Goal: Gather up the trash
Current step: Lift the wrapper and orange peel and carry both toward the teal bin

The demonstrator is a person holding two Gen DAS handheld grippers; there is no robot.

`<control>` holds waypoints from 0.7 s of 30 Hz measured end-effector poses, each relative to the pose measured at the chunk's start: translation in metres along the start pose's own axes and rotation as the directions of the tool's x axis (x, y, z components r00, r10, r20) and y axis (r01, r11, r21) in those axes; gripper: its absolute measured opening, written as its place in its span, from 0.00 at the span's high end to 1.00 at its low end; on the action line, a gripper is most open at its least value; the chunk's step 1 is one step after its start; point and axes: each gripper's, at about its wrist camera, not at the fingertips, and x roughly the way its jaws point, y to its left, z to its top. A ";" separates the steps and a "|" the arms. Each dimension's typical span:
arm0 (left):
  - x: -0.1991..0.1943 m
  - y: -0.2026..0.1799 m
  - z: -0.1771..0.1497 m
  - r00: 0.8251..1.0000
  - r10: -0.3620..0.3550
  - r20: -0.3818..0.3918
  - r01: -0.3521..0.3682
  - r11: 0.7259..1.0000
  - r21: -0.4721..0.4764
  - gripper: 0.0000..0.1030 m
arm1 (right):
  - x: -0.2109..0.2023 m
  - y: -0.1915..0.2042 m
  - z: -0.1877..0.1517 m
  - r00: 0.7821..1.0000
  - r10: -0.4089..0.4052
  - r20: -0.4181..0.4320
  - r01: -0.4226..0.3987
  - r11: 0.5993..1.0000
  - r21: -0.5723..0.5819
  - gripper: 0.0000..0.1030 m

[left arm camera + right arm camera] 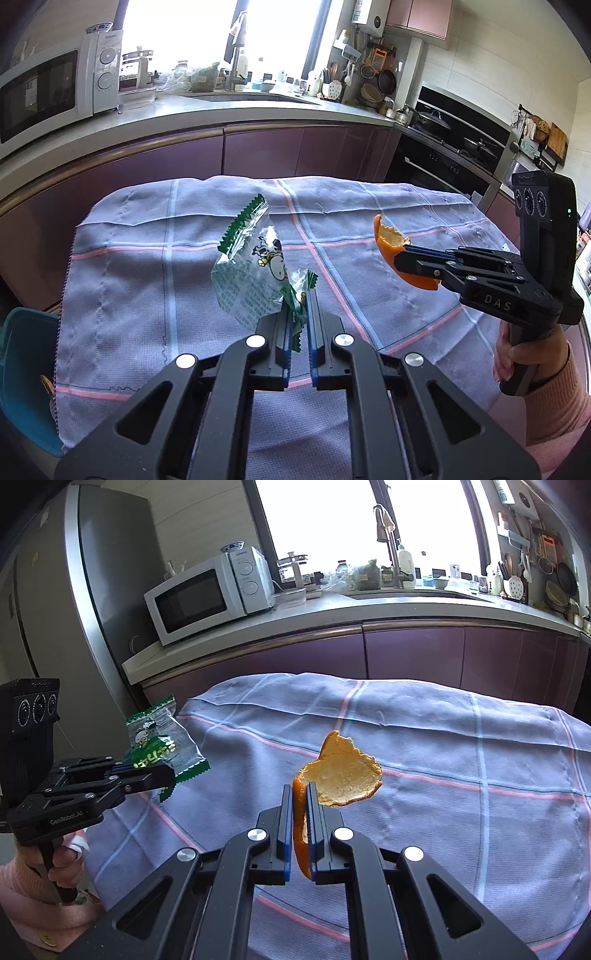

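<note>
Black linkage bars of each claw fill the bottom of both wrist views and hide the near edge of the checked cloth (147,258) spread over the table. At far left in the left wrist view, a teal bin (22,369) is cut off by the frame and partly covered by the cloth's hem; what lies inside it cannot be made out. Next rightward, the left gripper (298,295) is pinched narrow on a corner of the clear-and-green snack wrapper (255,266), which stands up from the tips, lifted off the cloth. Further right, the right gripper (301,788) is clamped on the orange peel (343,775); its rind runs down between the blue pads while the pale inner cup sticks out past the tips, above the cloth. A hand (517,354) in a pink sleeve grips that tool's handle, half out of frame.
</note>
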 end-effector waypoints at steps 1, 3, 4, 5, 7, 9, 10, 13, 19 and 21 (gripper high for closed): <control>-0.003 0.004 -0.001 1.000 0.002 0.003 -0.002 1.000 -0.008 0.93 | 0.000 0.006 0.001 1.000 0.007 0.003 -0.007 1.000 -0.012 0.94; -0.010 0.010 -0.004 1.000 0.012 0.011 -0.012 1.000 -0.020 0.93 | 0.002 0.019 0.003 1.000 0.031 0.006 -0.031 0.999 -0.031 0.94; -0.014 0.013 -0.005 1.000 0.021 0.016 -0.020 1.000 -0.023 0.93 | 0.002 0.025 0.003 0.999 0.041 0.007 -0.041 0.998 -0.043 0.94; -0.018 0.017 -0.007 0.999 0.026 0.018 -0.026 0.999 -0.029 0.93 | 0.003 0.030 0.004 0.999 0.051 0.007 -0.051 0.997 -0.052 0.94; -0.026 0.023 -0.010 0.999 0.037 0.027 -0.036 0.999 -0.040 0.93 | 0.006 0.042 0.005 0.997 0.075 0.006 -0.075 0.995 -0.072 0.94; -0.034 0.031 -0.013 0.998 0.051 0.035 -0.049 0.997 -0.051 0.93 | 0.009 0.053 0.006 0.996 0.094 0.002 -0.094 0.992 -0.090 0.94; -0.038 0.035 -0.014 0.998 0.056 0.039 -0.053 0.997 -0.060 0.93 | 0.011 0.058 0.005 0.995 0.104 0.000 -0.104 0.990 -0.096 0.94; -0.049 0.045 -0.019 0.996 0.074 0.050 -0.070 0.994 -0.079 0.93 | 0.018 0.073 0.007 0.991 0.131 -0.011 -0.131 0.985 -0.114 0.94; -0.071 0.064 -0.028 0.990 0.121 0.066 -0.114 0.987 -0.111 0.93 | 0.030 0.100 0.010 0.984 0.177 -0.034 -0.181 0.972 -0.151 0.94; -0.078 0.071 -0.031 0.988 0.138 0.073 -0.129 0.984 -0.122 0.93 | 0.035 0.109 0.011 0.980 0.195 -0.045 -0.200 0.966 -0.164 0.94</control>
